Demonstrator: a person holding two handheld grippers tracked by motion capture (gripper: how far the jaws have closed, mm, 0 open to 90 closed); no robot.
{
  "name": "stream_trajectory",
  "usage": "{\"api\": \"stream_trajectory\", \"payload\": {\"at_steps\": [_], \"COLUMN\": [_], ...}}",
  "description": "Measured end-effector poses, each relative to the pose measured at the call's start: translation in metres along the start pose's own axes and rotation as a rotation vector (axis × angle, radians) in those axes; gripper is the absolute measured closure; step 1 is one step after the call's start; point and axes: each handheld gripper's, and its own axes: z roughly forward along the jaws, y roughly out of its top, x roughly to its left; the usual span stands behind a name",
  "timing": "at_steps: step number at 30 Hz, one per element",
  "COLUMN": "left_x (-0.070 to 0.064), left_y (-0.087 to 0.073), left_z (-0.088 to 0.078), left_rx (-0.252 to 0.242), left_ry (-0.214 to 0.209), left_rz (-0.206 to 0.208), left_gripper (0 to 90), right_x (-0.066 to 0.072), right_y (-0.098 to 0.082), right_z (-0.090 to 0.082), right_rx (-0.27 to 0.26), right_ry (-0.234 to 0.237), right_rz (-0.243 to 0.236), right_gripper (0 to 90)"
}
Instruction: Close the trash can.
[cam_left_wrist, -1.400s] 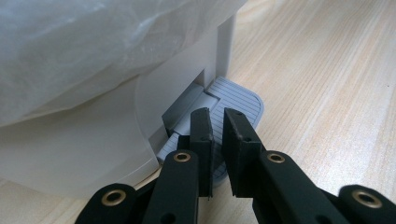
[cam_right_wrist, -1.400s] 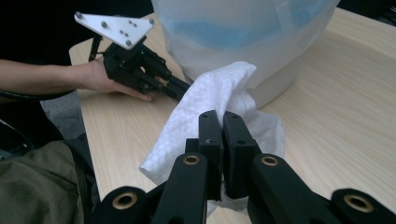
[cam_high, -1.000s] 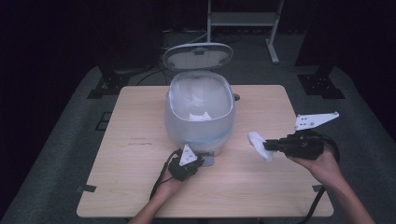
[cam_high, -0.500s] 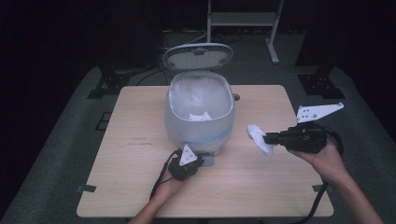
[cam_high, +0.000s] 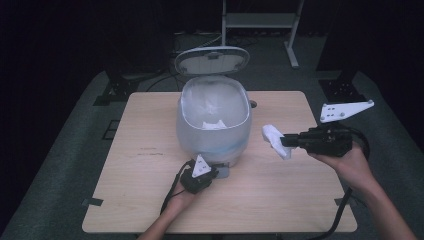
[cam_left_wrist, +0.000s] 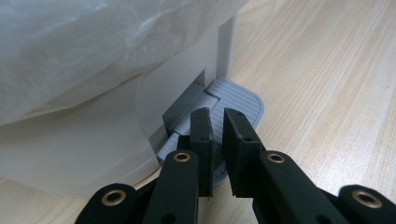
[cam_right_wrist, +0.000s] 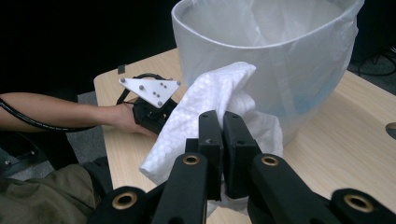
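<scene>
A white pedal bin (cam_high: 212, 120) lined with a thin plastic bag stands mid-table, its lid (cam_high: 212, 61) tipped up at the back. My left gripper (cam_high: 214, 172) lies low at the bin's front. Its jaws are shut with nothing between them, and their tips (cam_left_wrist: 215, 112) rest on the grey ribbed pedal (cam_left_wrist: 240, 100). My right gripper (cam_high: 284, 142) hovers to the right of the bin, shut on a crumpled white paper towel (cam_high: 272, 137). In the right gripper view the towel (cam_right_wrist: 210, 93) hangs in front of the bin's rim (cam_right_wrist: 280, 60).
The wooden table (cam_high: 150, 130) has a small hole (cam_high: 253, 104) behind the bin on the right. A metal rack (cam_high: 260, 20) stands on the dark floor beyond the table. Black cables trail from both grippers toward the near edge.
My right gripper has risen with the paper towel still in its jaws. The left gripper has stayed on the pedal and the lid stays up.
</scene>
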Motion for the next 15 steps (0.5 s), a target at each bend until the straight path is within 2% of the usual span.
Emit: {"api": "stream_trajectory", "payload": {"at_steps": [15], "left_x": [0.000], "left_y": [0.000], "left_z": [0.000], "left_rx": [-0.001], "left_ry": [0.001], "left_rz": [0.003], "left_gripper": [82.4], "right_x": [0.003], "right_y": [0.030], "right_z": [-0.001], "right_rx": [0.022], "right_ry": [0.009], "right_rz": [-0.034], "right_gripper": [86.6]}}
